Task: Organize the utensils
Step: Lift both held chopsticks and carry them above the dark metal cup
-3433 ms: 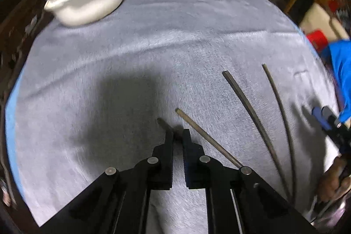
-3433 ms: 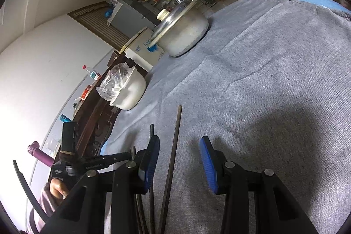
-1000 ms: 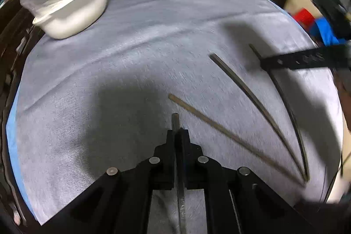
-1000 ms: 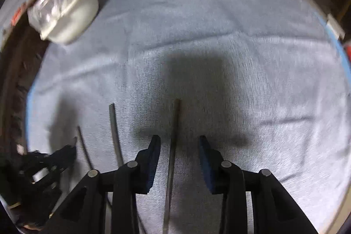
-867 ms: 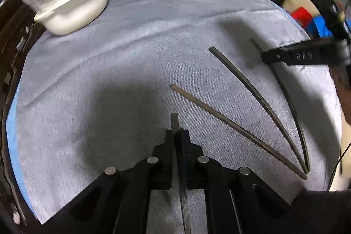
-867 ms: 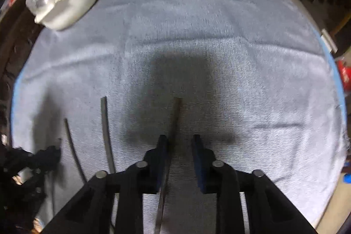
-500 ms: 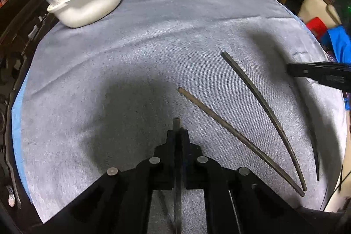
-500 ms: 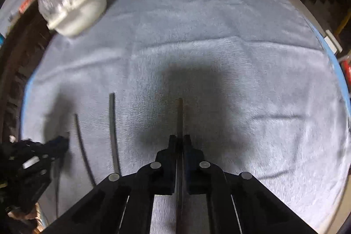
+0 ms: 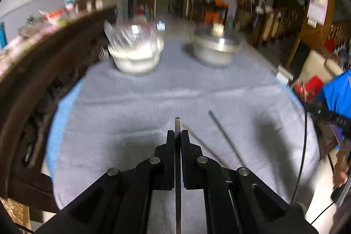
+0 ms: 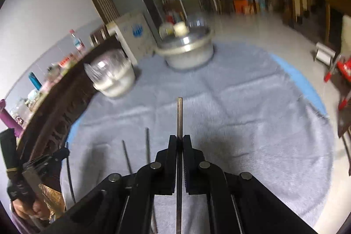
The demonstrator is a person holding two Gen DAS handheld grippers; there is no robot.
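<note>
While both tongs (image 9: 178, 135) (image 10: 179, 139) clench one chopstick (image 9: 177, 124) (image 10: 179, 115) each, only the right view shows the purple bottle (image 10: 7, 117).

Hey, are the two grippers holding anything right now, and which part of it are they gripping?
Each holds one chopstick. The left gripper pinches its chopstick near the far tip; the right gripper grips its chopstick further back along the shaft.

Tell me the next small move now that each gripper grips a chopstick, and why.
Probably bring the left gripper and right gripper together, aligning their thin dark metal chopsticks as a pair; two more lie loose on the grey cloth.
</note>
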